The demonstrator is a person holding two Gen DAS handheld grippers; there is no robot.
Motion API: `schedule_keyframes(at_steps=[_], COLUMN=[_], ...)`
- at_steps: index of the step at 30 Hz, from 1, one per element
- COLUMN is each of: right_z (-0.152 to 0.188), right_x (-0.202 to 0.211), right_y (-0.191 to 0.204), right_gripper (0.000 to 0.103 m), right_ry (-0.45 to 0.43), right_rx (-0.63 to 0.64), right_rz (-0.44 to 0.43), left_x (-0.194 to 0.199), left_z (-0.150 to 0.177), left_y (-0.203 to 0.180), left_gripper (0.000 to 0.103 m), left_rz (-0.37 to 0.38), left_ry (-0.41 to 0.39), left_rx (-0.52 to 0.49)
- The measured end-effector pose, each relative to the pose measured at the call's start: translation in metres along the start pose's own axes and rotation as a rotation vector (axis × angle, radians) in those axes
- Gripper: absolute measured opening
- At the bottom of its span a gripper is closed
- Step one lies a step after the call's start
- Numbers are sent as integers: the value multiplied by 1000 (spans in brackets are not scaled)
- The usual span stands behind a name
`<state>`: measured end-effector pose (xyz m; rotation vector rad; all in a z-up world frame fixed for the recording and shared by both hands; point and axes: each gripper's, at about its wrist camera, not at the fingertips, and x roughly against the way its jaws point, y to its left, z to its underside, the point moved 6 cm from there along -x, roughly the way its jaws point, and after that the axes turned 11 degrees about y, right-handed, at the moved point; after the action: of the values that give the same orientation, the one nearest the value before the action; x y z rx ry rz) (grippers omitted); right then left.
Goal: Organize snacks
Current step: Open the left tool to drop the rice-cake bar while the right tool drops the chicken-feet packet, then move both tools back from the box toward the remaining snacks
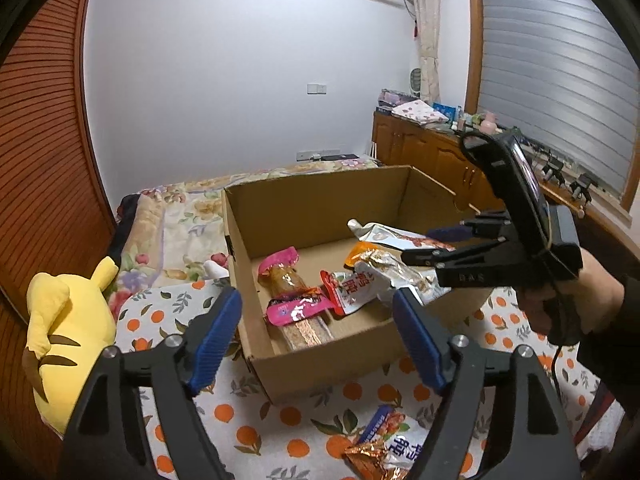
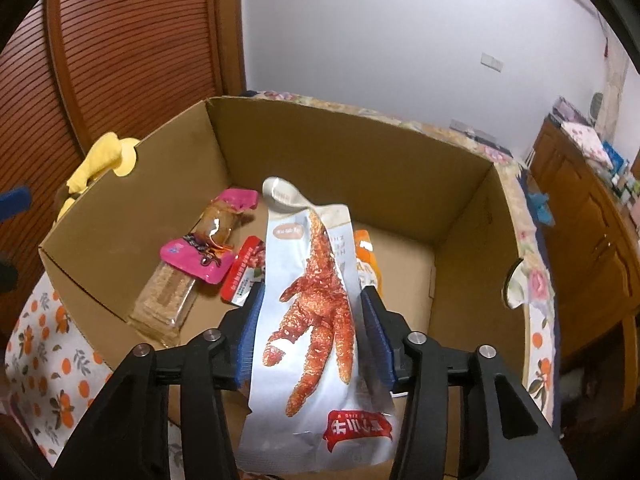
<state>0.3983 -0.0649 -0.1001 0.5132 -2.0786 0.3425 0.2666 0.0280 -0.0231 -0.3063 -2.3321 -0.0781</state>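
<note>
Hovering over the cardboard box [image 2: 120, 272] rim, right gripper [image 2: 310, 336] with jaws slack around a chicken-foot snack pouch [image 2: 316, 312], pads seemingly just off it; left gripper [image 1: 318, 328] spread wide, empty. Already lying inside: pink-ended packets [image 1: 292, 292], a red pack [image 1: 346, 290], an orange one [image 1: 360, 252]. Still waiting outside on the orange-print cloth [image 1: 248, 436]: one more packet [image 1: 386, 446].
</note>
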Motion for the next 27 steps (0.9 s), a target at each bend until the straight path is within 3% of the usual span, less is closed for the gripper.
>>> schedule_keyframes(at_steps=[2,10,19,27], right_z=[1,8,54,89], right_x=[0,19,79,94], right_y=[-2,-2,26,60], right_gripper=[57,57,57,59], right_ry=[-2,-66,-168,-186], right_rx=[-12,-28,40,72], right_rz=[7,-17,-72,-131], left_x=[1,6,16,14], left_z=[3,21,59,95], left_y=[-2,-14,-29,-30], left_gripper=[80,82,82,82], left_rz=[6,36,52,66], left_ry=[3,5,27,67], left_rx=[-2,-2,-17,11])
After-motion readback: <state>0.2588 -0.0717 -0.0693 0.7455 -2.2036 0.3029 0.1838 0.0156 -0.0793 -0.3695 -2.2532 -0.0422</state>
